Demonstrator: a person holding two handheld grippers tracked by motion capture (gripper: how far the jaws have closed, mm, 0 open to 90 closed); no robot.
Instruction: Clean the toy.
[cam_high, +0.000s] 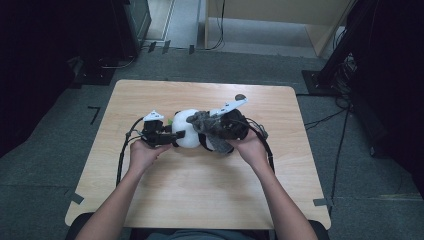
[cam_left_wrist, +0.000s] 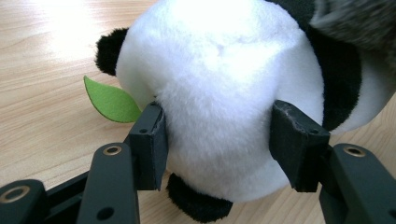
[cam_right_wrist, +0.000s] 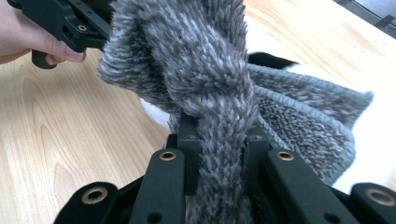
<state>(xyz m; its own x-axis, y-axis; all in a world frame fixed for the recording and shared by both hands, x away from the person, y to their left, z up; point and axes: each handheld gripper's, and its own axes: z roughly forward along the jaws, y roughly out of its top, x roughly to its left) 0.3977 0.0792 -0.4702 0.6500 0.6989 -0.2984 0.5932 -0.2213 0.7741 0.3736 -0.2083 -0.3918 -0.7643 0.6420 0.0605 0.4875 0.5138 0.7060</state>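
Observation:
A black-and-white plush panda (cam_high: 186, 131) lies at the middle of the wooden table (cam_high: 200, 190). My left gripper (cam_high: 173, 137) comes at it from the left. In the left gripper view both pads press into the panda's white body (cam_left_wrist: 219, 70), so the left gripper (cam_left_wrist: 222, 140) is shut on it. A green felt leaf (cam_left_wrist: 109, 100) sticks out beside the panda. A fuzzy grey knitted scarf (cam_high: 204, 123) is draped over the panda's right side. My right gripper (cam_right_wrist: 219, 154) is shut on a strand of the scarf (cam_right_wrist: 196, 60) just below a knot, and the right gripper (cam_high: 210, 128) sits right of the panda.
Black cables (cam_high: 121, 150) trail from both grippers across the table. A small dark spot (cam_high: 240, 97) lies near the far edge. Around the table, the grey floor carries cables and a black stand (cam_high: 325, 75) at the far right. Tape marks (cam_high: 76, 198) sit by the near corners.

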